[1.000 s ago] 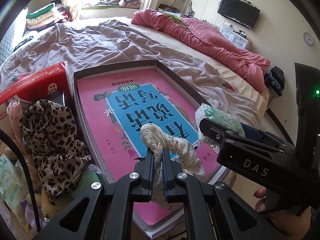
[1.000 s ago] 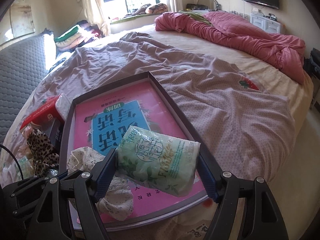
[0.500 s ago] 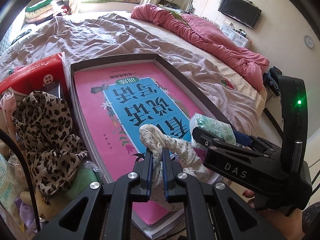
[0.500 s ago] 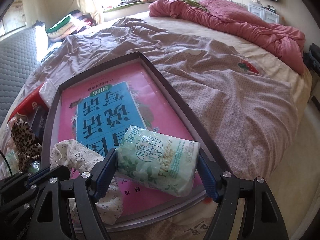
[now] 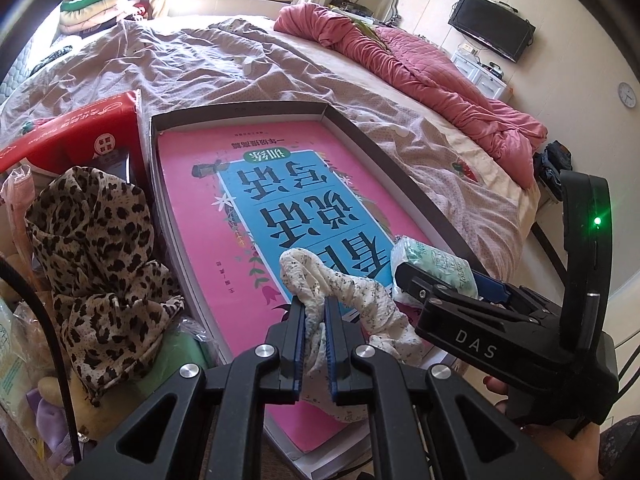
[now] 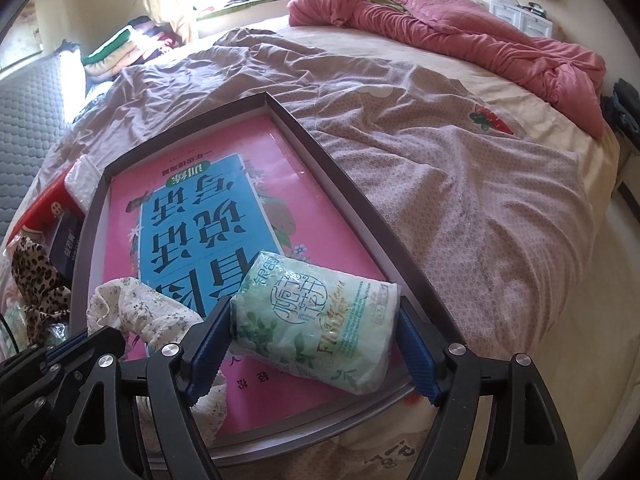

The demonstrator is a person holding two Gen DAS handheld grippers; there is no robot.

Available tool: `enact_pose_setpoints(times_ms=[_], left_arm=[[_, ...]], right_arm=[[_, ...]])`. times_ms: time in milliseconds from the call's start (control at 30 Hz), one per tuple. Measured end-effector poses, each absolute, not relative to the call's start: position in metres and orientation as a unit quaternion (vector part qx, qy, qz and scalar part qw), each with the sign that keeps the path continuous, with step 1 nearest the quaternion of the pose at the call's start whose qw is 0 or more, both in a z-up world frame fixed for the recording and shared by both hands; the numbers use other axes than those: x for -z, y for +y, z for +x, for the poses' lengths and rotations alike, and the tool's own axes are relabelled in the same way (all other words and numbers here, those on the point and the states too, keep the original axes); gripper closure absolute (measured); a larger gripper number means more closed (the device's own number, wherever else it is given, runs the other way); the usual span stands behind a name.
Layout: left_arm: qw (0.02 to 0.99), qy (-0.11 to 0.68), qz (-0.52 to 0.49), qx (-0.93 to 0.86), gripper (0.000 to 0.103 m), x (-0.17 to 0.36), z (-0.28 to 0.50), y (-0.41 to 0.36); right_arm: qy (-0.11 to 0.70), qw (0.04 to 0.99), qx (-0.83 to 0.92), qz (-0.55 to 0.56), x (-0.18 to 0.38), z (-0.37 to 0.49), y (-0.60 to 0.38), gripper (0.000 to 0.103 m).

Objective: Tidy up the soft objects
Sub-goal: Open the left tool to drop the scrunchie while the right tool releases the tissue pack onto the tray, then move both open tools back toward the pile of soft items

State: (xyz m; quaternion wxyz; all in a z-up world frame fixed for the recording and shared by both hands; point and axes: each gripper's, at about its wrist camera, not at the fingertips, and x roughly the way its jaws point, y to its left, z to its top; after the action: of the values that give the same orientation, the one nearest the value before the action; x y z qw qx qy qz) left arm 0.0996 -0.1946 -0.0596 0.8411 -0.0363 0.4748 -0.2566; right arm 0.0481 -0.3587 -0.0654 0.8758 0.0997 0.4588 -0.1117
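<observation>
Leopard-print cloth (image 5: 100,264) crowds the tray (image 5: 400,168); left tongs (image 5: 314,312) pinch floral cloth (image 5: 360,300), right tongs (image 6: 316,328) clasp tissue pack (image 6: 320,320).

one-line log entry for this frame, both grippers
left gripper: shut on floral cloth | right gripper: shut on tissue pack | both over pink book in tray | leopard scarf outside tray

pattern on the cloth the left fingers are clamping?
White cloth with a small dark speckled floral print, shown best in the left wrist view.
</observation>
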Motion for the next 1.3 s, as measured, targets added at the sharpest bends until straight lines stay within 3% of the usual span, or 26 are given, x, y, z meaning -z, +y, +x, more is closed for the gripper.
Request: enact_pose_setpoints(times_ms=[667,867,1167,1300], left_arm=[[0.837,0.486,-0.041,0.247,0.073,0.062,0.103,-0.191],[0.837,0.483,-0.032,0.255,0.057,0.058,0.101,-0.193],[0.849,0.469,-0.010,0.244,0.055,0.040,0.093,-0.193],[0.852,0.464,-0.009,0.242,0.045,0.031,0.090,-0.187]], right_arm=[[0.431,0.886,0.119,0.119,0.052,0.042,-0.365,0.021],[0.418,0.891,0.124,0.125,0.045,0.039,-0.368,0.021],[0.407,0.897,0.117,0.127,0.035,0.037,-0.366,0.021],[0.403,0.900,0.107,0.125,0.029,0.037,-0.359,0.021]])
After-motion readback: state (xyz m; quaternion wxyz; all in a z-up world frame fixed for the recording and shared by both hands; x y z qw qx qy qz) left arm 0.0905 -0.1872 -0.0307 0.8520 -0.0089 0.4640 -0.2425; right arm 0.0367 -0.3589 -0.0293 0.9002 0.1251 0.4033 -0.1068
